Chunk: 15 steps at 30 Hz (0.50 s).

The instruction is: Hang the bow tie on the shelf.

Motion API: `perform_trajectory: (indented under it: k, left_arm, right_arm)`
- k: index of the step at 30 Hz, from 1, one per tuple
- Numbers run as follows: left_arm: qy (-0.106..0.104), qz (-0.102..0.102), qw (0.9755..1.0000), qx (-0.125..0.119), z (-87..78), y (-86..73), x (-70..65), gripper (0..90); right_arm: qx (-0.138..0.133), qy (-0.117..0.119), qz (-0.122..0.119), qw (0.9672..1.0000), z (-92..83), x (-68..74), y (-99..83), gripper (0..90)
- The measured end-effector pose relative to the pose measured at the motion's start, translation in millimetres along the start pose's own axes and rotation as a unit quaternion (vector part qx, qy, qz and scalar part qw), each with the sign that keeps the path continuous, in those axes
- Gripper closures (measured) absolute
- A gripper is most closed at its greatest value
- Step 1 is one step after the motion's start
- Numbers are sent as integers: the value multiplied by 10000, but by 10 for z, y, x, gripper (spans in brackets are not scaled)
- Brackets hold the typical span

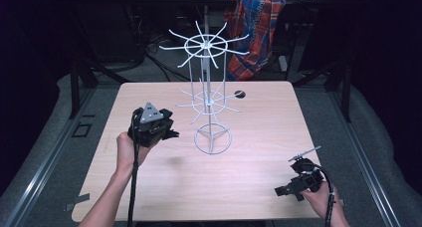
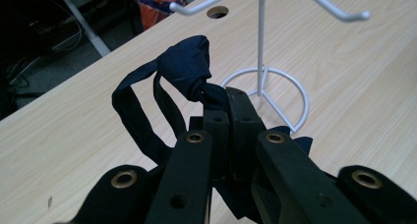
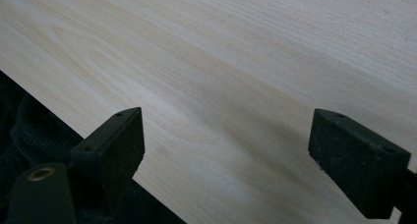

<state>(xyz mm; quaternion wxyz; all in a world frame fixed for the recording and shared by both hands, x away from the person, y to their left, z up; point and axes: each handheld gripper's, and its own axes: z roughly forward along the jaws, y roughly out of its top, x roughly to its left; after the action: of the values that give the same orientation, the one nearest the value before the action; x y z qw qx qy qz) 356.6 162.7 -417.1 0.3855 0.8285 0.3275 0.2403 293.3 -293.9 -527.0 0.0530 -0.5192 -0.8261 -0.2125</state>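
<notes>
navy cloth (image 2: 184, 67) | pinched in left gripper (image 2: 228, 103) jaws | right gripper (image 3: 226, 150) jaws wide apart, holding nothing

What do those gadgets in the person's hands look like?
Both are black, blocky tools. The left gripper carries a grey three-cornered plate on top; the right gripper has a thin rod. Each trails a black cable. Brass-coloured rivets dot the jaws. Forearms are bare, no sleeves.

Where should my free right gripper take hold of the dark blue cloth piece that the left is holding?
Judging by shape, grip the loose loop of the cloth piece, coming from its open side away from the left gripper; the right gripper fits around that thin strap.
</notes>
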Motion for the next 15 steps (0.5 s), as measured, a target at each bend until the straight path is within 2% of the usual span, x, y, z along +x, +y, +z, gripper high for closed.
perform_trajectory:
  k: [15]
  left_arm:
    - [-35,188,9995,-243,-2,174,-26,880]
  right_arm:
    - [78,-22,-40,10000,4,-5,2,134]
